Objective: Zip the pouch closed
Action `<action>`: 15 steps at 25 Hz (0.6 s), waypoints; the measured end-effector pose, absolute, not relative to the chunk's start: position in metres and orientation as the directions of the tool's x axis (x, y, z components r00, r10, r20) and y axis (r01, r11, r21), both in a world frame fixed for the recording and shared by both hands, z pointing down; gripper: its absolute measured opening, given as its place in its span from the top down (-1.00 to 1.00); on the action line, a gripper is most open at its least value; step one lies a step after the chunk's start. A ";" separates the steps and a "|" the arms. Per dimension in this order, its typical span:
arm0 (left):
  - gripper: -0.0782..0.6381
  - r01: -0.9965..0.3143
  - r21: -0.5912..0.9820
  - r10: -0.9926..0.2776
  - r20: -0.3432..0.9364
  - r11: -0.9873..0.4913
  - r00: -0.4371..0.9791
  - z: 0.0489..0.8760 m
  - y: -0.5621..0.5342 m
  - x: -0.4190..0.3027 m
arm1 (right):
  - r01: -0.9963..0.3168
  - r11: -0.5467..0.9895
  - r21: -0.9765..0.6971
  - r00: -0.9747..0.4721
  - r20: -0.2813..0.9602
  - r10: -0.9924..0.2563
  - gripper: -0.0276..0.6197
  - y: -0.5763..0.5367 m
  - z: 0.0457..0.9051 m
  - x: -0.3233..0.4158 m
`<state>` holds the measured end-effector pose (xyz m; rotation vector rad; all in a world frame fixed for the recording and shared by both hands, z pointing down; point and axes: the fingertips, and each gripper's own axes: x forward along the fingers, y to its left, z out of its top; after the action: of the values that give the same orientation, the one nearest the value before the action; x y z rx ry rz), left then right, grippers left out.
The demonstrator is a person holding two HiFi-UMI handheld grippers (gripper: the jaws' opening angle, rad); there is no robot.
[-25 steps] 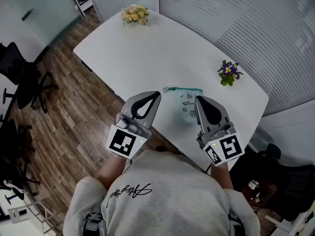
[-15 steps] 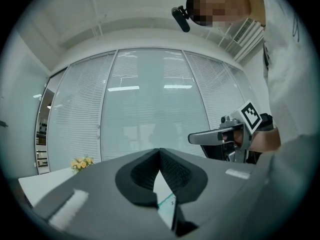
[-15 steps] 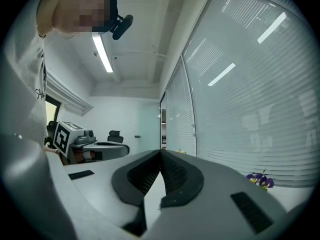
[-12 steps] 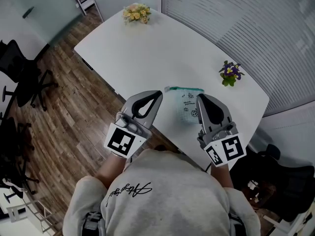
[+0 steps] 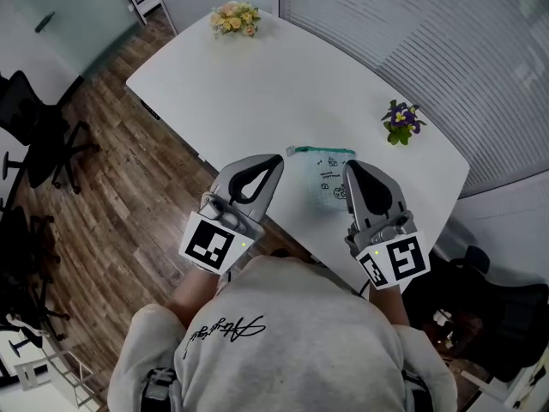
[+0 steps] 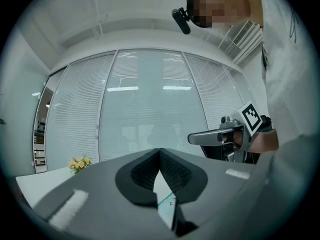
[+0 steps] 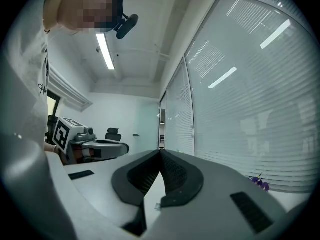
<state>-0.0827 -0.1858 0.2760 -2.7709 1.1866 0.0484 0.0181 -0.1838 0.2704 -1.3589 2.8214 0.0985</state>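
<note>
A clear pouch [image 5: 327, 181] with small prints and a green zip strip [image 5: 321, 151] along its far edge lies flat on the white table [image 5: 257, 84], close to the near edge. My left gripper [image 5: 276, 160] hovers just left of it, shut and empty. My right gripper [image 5: 348, 166] hovers at its right side, also shut and empty. In the left gripper view the jaws [image 6: 159, 150] meet at the tips, and a sliver of the pouch [image 6: 165, 204] shows below them. In the right gripper view the jaws [image 7: 160, 152] are likewise pressed together. Neither gripper touches the pouch.
Yellow flowers [image 5: 235, 19] stand at the table's far corner and purple flowers [image 5: 401, 124] at its right edge. Black office chairs [image 5: 39, 140] are on the wooden floor to the left. Blinds and glass walls run behind the table.
</note>
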 end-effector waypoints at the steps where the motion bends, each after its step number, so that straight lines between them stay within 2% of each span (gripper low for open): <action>1: 0.78 -0.723 -0.106 -0.719 -0.081 -0.682 0.690 0.276 -0.186 -0.083 | -0.781 0.622 0.056 -0.625 -0.034 -0.780 0.91 -0.183 0.271 0.018; 15: 0.78 -0.734 -0.100 -0.730 -0.073 -0.672 0.679 0.280 -0.187 -0.085 | -0.798 0.599 0.068 -0.601 -0.026 -0.798 0.91 -0.185 0.274 0.019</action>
<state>-0.0851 -0.1873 0.2802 -2.7660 1.2113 0.0405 0.0193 -0.1847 0.2740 -1.4054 2.8152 0.1139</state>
